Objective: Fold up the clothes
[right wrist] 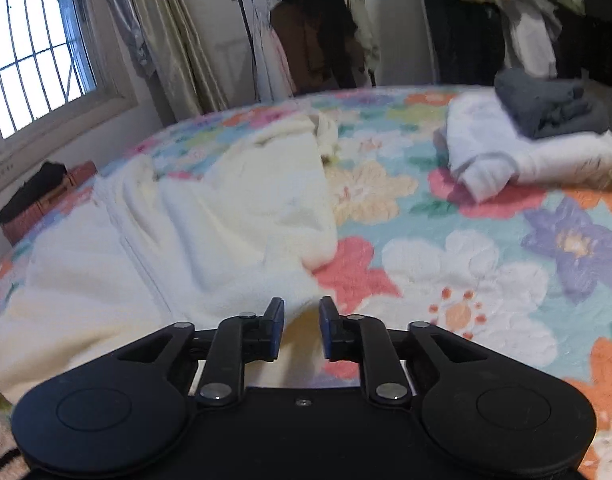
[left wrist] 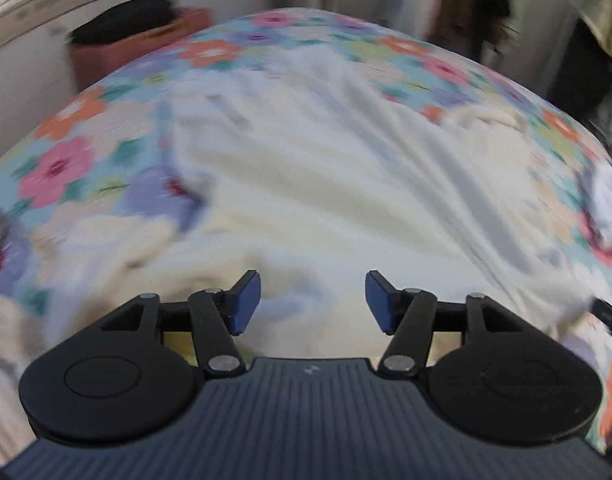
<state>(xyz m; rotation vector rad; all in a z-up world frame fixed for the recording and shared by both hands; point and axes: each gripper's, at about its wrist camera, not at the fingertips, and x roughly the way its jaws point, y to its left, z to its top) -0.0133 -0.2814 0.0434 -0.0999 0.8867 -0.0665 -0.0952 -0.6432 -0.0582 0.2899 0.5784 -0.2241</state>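
A cream fleece garment (left wrist: pixel 306 184) lies spread and rumpled on the floral bedspread (left wrist: pixel 66 168). The left wrist view is motion-blurred. My left gripper (left wrist: pixel 313 302) is open wide and empty, just above the garment's near part. In the right wrist view the same garment (right wrist: pixel 210 220) lies at the left, with a zip line down it and a sleeve folded over. My right gripper (right wrist: pixel 302 330) is open with a narrow gap and empty, over the garment's near right edge.
A stack of folded clothes, white (right wrist: pixel 525 156) below and dark grey (right wrist: pixel 545 108) on top, sits at the bed's far right. A reddish box with dark cloth (right wrist: pixel 42 196) stands beside the bed under the window. Hanging clothes (right wrist: pixel 317 40) line the far wall.
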